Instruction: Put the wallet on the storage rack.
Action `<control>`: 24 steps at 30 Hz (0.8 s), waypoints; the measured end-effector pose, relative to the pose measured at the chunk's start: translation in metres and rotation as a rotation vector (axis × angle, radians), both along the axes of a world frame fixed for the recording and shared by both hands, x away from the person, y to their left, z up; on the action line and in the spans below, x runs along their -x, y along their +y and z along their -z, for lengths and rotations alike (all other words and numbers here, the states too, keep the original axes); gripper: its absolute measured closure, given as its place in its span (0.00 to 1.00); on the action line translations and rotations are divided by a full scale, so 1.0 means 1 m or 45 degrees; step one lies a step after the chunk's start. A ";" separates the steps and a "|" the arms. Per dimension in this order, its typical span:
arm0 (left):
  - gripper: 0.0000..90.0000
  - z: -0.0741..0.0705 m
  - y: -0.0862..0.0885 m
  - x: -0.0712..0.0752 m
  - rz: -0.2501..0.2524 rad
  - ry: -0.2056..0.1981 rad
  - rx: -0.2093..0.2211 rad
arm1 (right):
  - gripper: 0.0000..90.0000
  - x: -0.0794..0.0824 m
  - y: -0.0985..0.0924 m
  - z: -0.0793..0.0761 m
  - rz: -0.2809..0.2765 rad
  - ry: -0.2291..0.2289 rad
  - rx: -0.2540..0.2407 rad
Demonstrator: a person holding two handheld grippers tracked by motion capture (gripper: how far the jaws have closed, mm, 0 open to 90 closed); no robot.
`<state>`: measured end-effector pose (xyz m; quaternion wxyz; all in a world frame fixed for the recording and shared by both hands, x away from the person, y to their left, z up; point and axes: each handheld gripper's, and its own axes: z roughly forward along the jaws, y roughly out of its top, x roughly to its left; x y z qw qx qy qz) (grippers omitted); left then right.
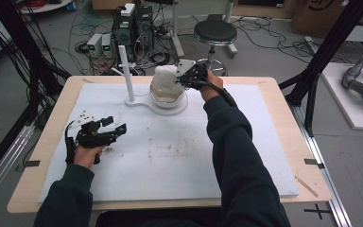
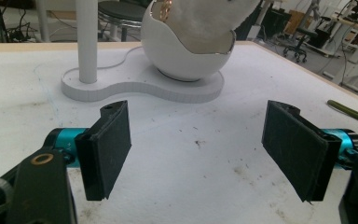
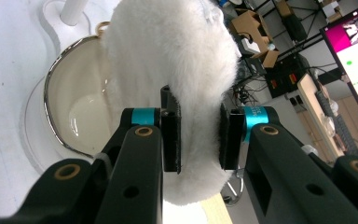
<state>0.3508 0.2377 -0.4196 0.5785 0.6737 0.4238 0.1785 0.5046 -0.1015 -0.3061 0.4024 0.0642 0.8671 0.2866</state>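
Observation:
A white egg-shaped bowl (image 1: 168, 97) with a gold rim sits on a white base plate (image 1: 147, 105) beside an upright white post (image 1: 126, 73) at the far middle of the table. My right gripper (image 1: 185, 79) is shut on a fluffy white fur piece (image 3: 177, 60), which hangs over the bowl's mouth (image 3: 81, 112). The fur (image 1: 164, 75) rests on the bowl's top in the high view. My left gripper (image 1: 116, 126) is open near the table's left side, with nothing between its pads (image 2: 107, 147). It faces the bowl (image 2: 186, 51) and post (image 2: 87, 42).
A white foam mat (image 1: 170, 156) covers the wooden table (image 1: 283, 118). A thin stick (image 2: 349, 112) lies on the mat to the right in the left gripper view. Behind the table are a black stool (image 1: 214, 33), computers (image 1: 132, 28), cables and a black frame leg (image 1: 312, 80).

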 end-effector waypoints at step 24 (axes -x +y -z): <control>0.26 0.001 -0.002 -0.001 0.018 0.020 0.006 | 0.64 -0.017 0.011 0.034 0.003 0.288 -0.216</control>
